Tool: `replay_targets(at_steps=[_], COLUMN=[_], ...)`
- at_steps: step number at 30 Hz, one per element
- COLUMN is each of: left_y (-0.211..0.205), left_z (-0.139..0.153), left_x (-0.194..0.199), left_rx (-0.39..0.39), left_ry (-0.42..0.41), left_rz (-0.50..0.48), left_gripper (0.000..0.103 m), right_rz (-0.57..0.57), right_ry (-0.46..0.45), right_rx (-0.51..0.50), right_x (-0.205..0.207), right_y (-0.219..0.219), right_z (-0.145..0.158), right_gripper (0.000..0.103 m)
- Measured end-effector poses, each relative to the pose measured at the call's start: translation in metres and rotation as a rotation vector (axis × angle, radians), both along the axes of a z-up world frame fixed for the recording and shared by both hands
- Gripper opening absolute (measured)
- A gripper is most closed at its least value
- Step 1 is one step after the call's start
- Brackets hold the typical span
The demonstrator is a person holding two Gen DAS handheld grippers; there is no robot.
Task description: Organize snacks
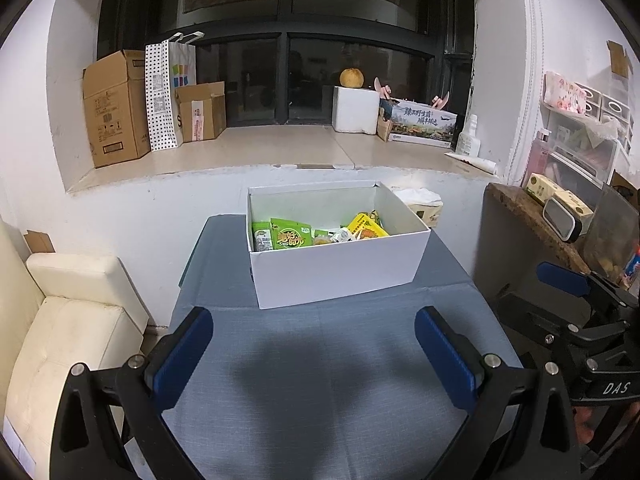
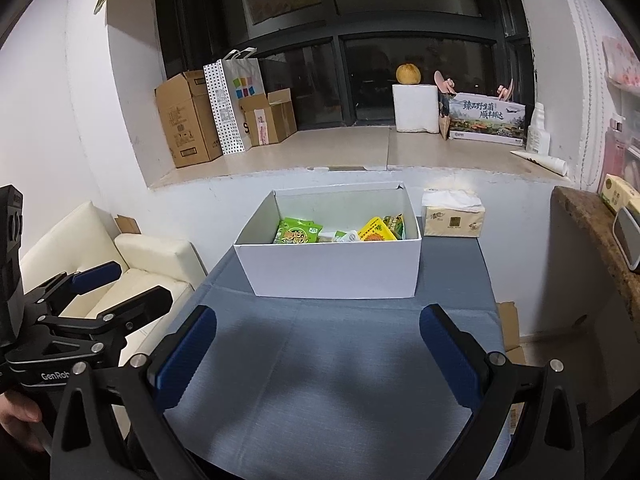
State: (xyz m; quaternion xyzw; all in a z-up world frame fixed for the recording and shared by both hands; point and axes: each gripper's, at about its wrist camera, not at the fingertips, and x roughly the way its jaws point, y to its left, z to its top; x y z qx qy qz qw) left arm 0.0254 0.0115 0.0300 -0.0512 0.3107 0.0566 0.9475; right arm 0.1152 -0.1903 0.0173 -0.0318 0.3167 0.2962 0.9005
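**Left wrist and right wrist views: both grippers spread wide over a bare blue cloth, snacks lying in the white box**

Left wrist view shows the left gripper point(image 1: 314, 354) with its two blue-padded fingers point(image 1: 184, 356) held wide apart, nothing between them, above the blue-grey tablecloth point(image 1: 320, 400). At the right edge of that view the right gripper point(image 1: 576, 296) appears from the side; a blue pad and black linkage show. In the right wrist view the right gripper point(image 2: 318, 356) likewise stands with its fingers well apart and empty over the same cloth, and the left gripper point(image 2: 104, 284) shows at the left edge with a bit of a hand point(image 2: 16, 416) on its handle.

Beyond both tools, toward the far end of the table, sits an open white box point(image 1: 336, 276). Inside it lie the snacks: a green packet point(image 1: 290, 234) on the left, a yellow packet point(image 1: 366, 226) on the right, and small white wrapped pieces between them. Just beside the box on its right, against the wall, stands a tissue pack point(image 2: 454, 216).

Left of the table is a cream sofa point(image 1: 76, 320). Behind, a window ledge point(image 1: 260, 148) carries cardboard boxes point(image 1: 116, 108), a dotted paper bag point(image 1: 162, 96), a white foam block point(image 1: 356, 110) with a round yellow fruit point(image 1: 351, 78) on top, and a printed carton point(image 1: 424, 122). A dark wooden counter point(image 1: 532, 220) stands at the right.
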Motion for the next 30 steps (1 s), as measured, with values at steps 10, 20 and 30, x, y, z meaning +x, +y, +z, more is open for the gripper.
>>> replay_targets(at_steps=[10, 20, 30], left_y=[-0.0034, -0.0047, -0.004], left_z=[-0.0006, -0.0015, -0.0014], left_x=[-0.0005, -0.0009, -0.0003], left_rx=[-0.001, 0.002, 0.009], left_ry=[0.004, 0.007, 0.012], left_rz=[-0.011, -0.003, 0.0], left_gripper=[0.103, 0.103, 0.103], right_rz=[-0.001, 0.009, 0.019], right_ry=[0.009, 0.005, 0.004], right_rx=[-0.004, -0.001, -0.002], right_x=[-0.0002, -0.0031, -0.0057], right_y=[-0.0003, 0.0003, 0.0019], right_z=[-0.0011, -0.0002, -0.0001], right_gripper=[0.103, 0.103, 0.103])
